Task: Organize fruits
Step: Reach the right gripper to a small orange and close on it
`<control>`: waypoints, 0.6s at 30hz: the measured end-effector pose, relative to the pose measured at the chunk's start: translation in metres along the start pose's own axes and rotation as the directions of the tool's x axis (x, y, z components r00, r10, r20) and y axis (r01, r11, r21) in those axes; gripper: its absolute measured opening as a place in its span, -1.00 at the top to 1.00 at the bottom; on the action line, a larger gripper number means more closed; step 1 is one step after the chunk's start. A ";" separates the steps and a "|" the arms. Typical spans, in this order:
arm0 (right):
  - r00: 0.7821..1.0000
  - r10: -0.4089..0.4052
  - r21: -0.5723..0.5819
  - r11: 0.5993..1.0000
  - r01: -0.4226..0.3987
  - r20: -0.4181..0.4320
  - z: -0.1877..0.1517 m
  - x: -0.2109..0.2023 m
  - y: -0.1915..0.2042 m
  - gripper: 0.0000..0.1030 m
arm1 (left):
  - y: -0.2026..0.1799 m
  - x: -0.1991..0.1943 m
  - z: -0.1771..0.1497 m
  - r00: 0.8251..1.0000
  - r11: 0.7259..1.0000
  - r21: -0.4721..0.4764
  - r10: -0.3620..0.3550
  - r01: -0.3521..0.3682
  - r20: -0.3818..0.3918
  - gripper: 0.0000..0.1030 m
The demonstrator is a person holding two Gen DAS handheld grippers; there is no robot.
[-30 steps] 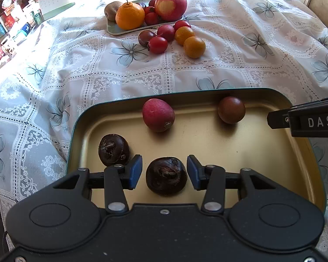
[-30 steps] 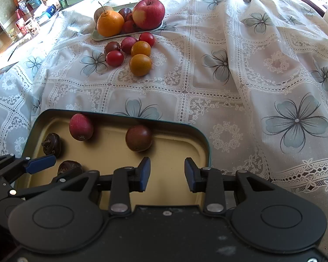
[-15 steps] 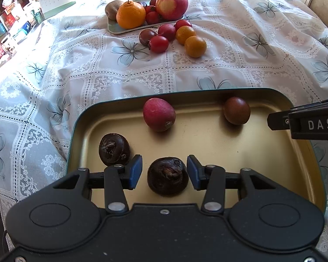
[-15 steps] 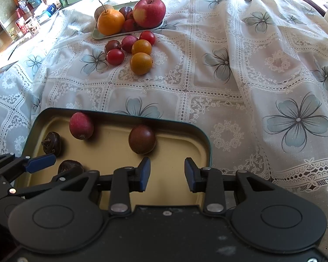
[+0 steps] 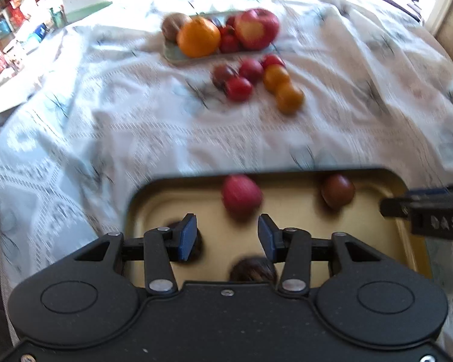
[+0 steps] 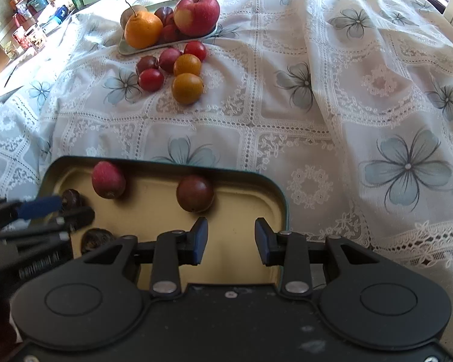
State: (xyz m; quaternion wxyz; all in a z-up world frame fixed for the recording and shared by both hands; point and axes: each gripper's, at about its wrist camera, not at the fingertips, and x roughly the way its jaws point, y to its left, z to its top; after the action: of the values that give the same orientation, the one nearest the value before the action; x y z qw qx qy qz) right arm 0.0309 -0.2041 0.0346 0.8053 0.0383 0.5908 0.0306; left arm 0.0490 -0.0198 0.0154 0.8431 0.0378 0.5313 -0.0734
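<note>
The left gripper [image 5: 226,235] hangs over the near edge of the tray [image 6: 284,205], jaws wide apart and holding nothing; its view is blurred. Just under it a dark wrinkled fruit [image 5: 253,270] lies at the near edge, half hidden by the gripper body, and a second dark fruit [image 6: 72,199] sits near the tray's left edge. The right gripper [image 6: 231,238] is over the near right part of the tray, also well open and empty.

Along the far edge of the tray rest a red fruit [image 6: 108,179] and a brown round fruit [image 6: 194,193], apart from each other. Farther on the flowered cloth [image 6: 317,114] a group of small red and orange fruits [image 6: 187,87] lies loose, just in front of a plate [image 6: 130,49] with an orange [image 6: 143,28] and a big apple [image 6: 197,13].

I think the risk is this: the fruits are round and the tray is smooth, so a finger that touches one from the side could make it roll. The loose fruits could roll on the wrinkled cloth if a grip is off centre. The two grippers are close and could also knock together.
</note>
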 end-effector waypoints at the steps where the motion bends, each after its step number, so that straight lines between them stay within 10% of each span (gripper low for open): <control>1: 1.000 0.003 0.003 1.000 -0.003 -0.002 0.004 -0.002 0.001 0.29 | 0.004 0.000 0.006 1.000 1.000 -0.005 0.006 -0.006 0.007 -0.02; 18: 0.994 -0.006 0.054 0.999 0.000 0.107 0.111 0.062 0.032 -0.02 | 0.052 0.036 0.080 0.993 0.993 -0.056 0.110 -0.107 0.048 -0.02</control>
State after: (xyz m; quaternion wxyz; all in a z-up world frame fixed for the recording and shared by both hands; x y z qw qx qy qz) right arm 0.1548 -0.1696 0.0119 0.8344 0.0606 0.5477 0.0113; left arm 0.1437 0.0171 0.0165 0.8600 0.0420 0.5084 -0.0141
